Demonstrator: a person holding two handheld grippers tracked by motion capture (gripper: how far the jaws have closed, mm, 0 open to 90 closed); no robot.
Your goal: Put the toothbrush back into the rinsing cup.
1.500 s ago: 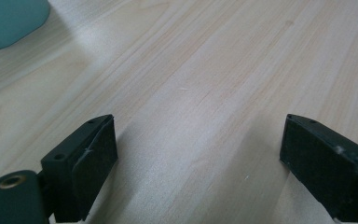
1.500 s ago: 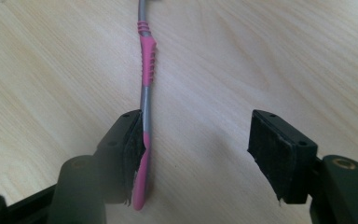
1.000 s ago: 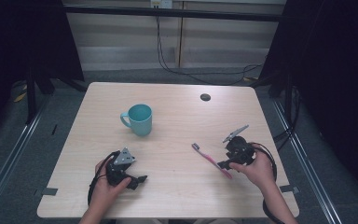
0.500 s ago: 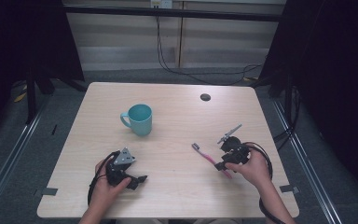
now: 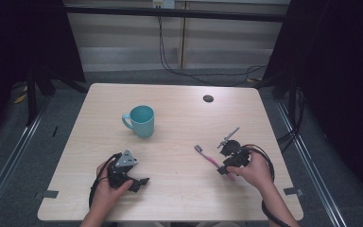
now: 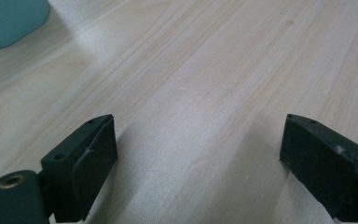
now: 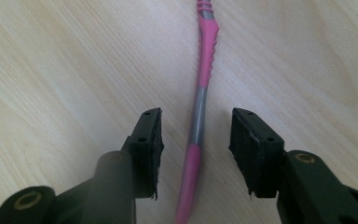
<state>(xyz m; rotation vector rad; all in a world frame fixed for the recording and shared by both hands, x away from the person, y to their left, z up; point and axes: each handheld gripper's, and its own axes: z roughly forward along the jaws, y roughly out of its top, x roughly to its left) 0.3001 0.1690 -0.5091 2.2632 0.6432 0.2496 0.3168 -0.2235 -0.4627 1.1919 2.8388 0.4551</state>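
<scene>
1. High view: a teal mug [image 5: 142, 121] stands left of the bench's [image 5: 179, 189] middle, handle toward the left edge. A small dark disc [image 5: 208, 98] lies near the far edge. The pink toothbrush [image 5: 210, 159] lies right of centre, head toward the middle. The right gripper [image 5: 229, 165], held in a hand, sits over the toothbrush's handle end. The left gripper [image 5: 139, 182] rests near the near edge, left of centre.
2. Left gripper view: the left gripper [image 6: 196, 154] has its jaws spread wide over bare wood, the mug [image 6: 9, 21] at the upper left corner.
3. Right gripper view: the right gripper [image 7: 196, 140] has its jaws parted narrowly on either side of the toothbrush [image 7: 200, 102] handle, not touching it.
</scene>
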